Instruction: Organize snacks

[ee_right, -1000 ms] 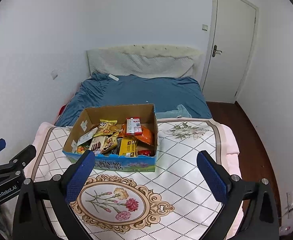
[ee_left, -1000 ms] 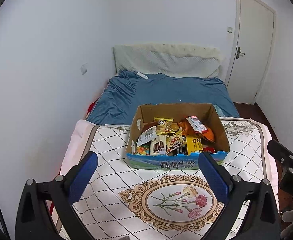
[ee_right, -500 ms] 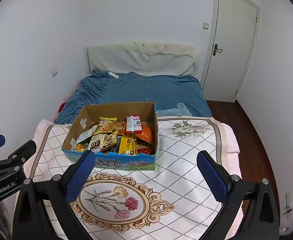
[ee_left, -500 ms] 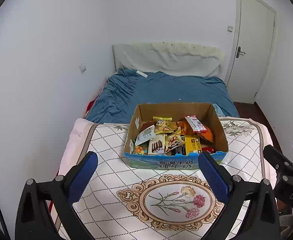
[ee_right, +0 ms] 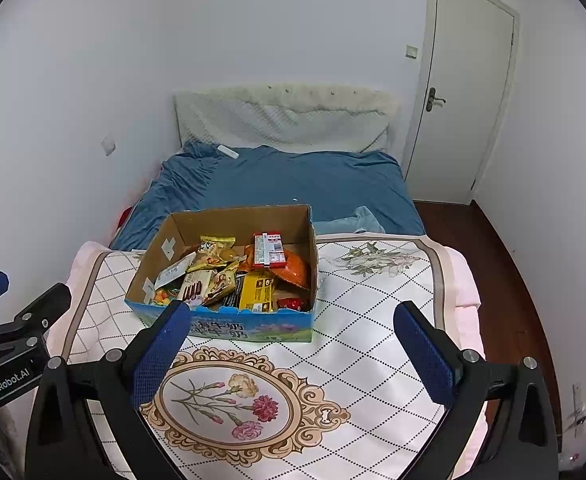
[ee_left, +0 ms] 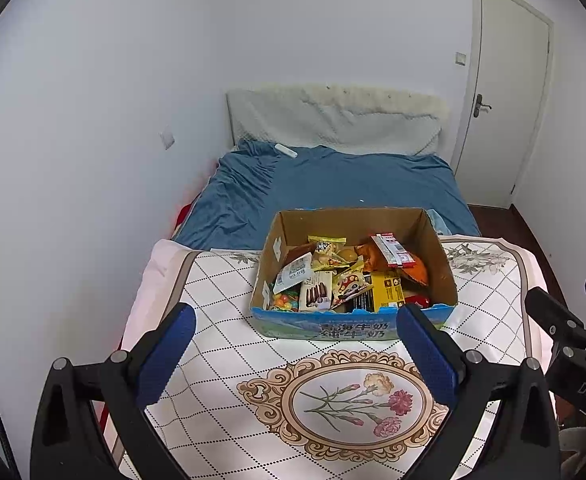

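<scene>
A big bed [ee_left: 333,184] with a blue sheet fills the middle of the frame. A white flowery blanket [ee_left: 221,344] covers its lower part. On the blanket, in the middle, sits a cardboard box [ee_left: 353,326] full of snacks [ee_left: 345,276]. At the bottom, the left gripper [ee_left: 293,354] and right gripper [ee_right: 293,354] are both spread wide and hold nothing.

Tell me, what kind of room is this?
Most likely a bedroom: a bed with a blue sheet and padded headboard, a closed white door, and a cardboard box of snacks on a patterned quilt.
</scene>
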Tool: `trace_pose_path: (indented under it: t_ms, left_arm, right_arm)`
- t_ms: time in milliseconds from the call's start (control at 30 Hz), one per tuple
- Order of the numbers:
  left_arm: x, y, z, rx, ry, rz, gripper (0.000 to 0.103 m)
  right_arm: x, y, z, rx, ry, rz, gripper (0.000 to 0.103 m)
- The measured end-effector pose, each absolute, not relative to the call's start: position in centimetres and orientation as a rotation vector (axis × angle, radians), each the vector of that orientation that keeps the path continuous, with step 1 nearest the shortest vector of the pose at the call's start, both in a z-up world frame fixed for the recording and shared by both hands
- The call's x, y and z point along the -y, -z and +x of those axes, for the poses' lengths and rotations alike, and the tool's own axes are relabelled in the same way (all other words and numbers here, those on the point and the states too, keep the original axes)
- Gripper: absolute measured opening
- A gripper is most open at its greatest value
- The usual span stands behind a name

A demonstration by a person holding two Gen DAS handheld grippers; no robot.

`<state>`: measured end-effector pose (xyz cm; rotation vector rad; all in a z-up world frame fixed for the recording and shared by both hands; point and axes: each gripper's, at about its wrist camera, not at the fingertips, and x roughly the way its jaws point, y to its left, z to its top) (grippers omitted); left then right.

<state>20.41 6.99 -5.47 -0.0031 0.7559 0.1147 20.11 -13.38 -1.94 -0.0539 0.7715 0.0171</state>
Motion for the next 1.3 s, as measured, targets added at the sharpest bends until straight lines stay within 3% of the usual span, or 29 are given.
trace_pose_path:
  t_ms: [1300]
  left_arm:
    - [-7.12,5.31,20.13,-0.757,-0.107,0.006,0.103]
  right_arm:
    - [13.33,1.27,19.78,-0.778,-0.009,-0.035,0.103]
